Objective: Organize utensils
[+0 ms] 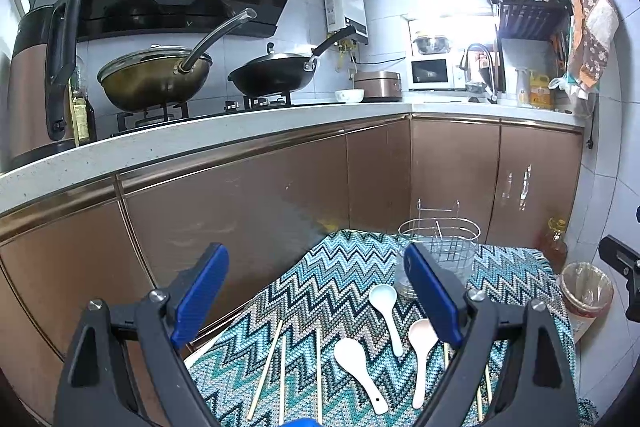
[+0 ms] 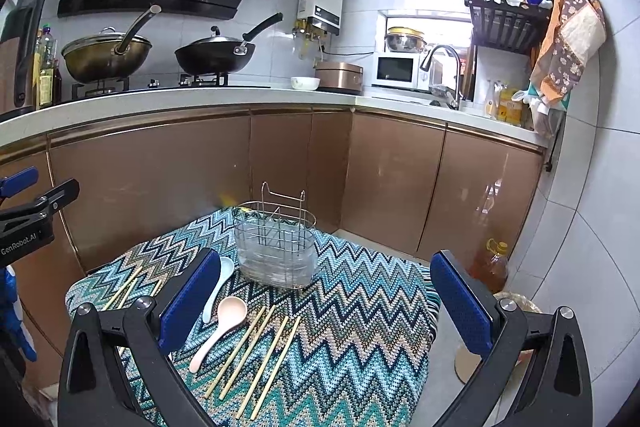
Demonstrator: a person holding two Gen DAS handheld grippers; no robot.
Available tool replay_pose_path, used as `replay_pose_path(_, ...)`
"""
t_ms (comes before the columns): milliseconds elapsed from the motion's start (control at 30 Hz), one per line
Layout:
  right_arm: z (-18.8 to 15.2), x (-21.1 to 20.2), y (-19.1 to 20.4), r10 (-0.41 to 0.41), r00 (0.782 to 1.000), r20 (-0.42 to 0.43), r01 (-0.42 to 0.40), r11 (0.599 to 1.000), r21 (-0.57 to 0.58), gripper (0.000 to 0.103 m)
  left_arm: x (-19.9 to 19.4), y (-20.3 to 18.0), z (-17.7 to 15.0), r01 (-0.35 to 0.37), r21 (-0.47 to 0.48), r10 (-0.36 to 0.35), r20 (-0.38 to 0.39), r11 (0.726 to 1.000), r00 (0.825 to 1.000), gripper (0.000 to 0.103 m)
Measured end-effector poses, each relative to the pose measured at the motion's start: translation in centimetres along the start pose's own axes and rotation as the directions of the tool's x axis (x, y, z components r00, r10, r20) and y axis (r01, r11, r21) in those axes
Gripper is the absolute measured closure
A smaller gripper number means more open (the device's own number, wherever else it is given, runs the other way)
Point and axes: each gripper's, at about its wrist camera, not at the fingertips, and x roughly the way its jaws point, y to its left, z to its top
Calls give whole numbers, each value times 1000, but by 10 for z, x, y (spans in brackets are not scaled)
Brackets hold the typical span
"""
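Your wire utensil holder (image 2: 276,243): upright on the zigzag cloth (image 2: 360,327), no utensils visible inside. Your left gripper (image 1: 316,291) and right gripper (image 2: 326,299): jaws spread, holding nothing.

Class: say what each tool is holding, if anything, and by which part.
Nothing is held. The left tool and right tool are both open above the cloth.

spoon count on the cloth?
3, seen from the left wrist: light blue spoon nearest the wire utensil holder, pink spoon right, white spoon left. None look hidden.
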Motion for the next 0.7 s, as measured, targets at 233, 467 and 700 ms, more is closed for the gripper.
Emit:
replay_pose_path(233,0,1,2,4,1000,0,-4,1000,-6,0,3,4,-2,9,-19,-9,-4,1000,1000,14)
replay_pose_path(467,-1,2,3,4,1000,-2,-4,1000,-7,0,7,6,-4,13,-16,-14,-17,1000,1000,14)
replay_pose_path(700,-1,6,3,6,1000,-11,-6,1000,-10,0,10,10,-5,33,-18,-34,-29,999,999,14)
